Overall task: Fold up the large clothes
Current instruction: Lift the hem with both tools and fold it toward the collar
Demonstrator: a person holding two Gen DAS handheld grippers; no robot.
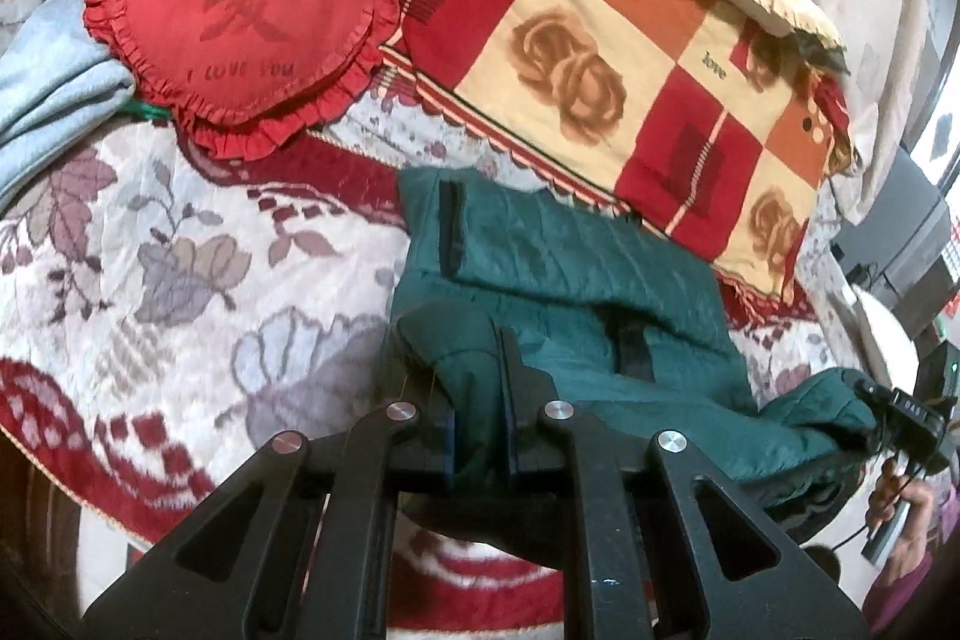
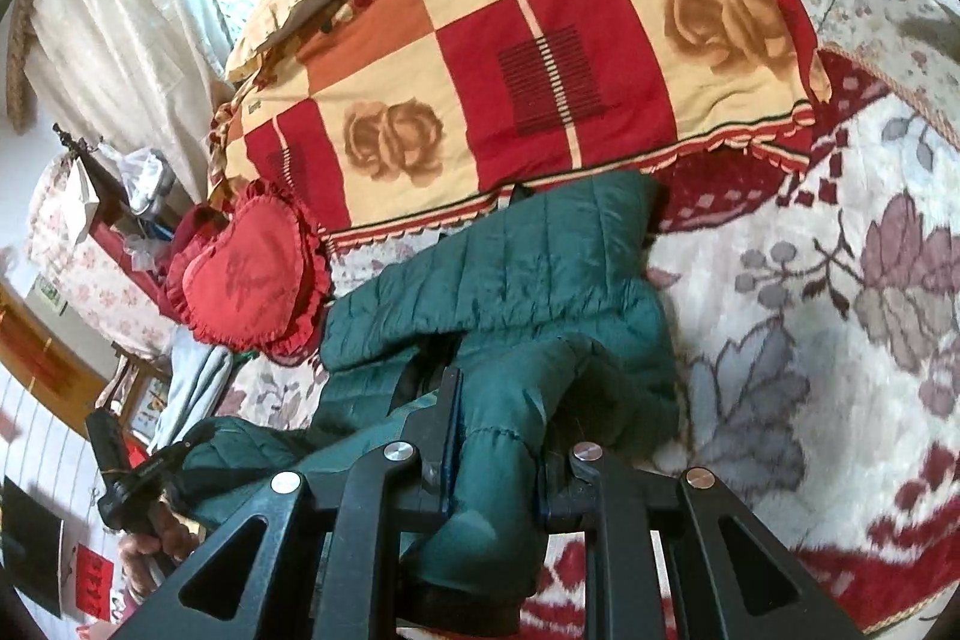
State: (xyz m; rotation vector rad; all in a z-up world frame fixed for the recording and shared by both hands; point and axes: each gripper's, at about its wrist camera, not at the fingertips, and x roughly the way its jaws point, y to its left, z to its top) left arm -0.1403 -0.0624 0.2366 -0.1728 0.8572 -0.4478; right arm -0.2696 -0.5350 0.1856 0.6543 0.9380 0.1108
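I see a bed (image 1: 180, 250) under a floral blanket; on it lie a green quilted jacket (image 1: 570, 292), a heart-shaped red cushion (image 1: 240, 22), and a checked rose-print quilt (image 1: 600, 40).

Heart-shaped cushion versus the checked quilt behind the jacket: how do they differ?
The heart-shaped cushion is plain red with a ruffled edge; the checked quilt mixes red, orange and cream squares with roses. The cushion is small, the quilt much larger. The cushion reads "I love you", the quilt "love". Both lie on the flowered bedspread.
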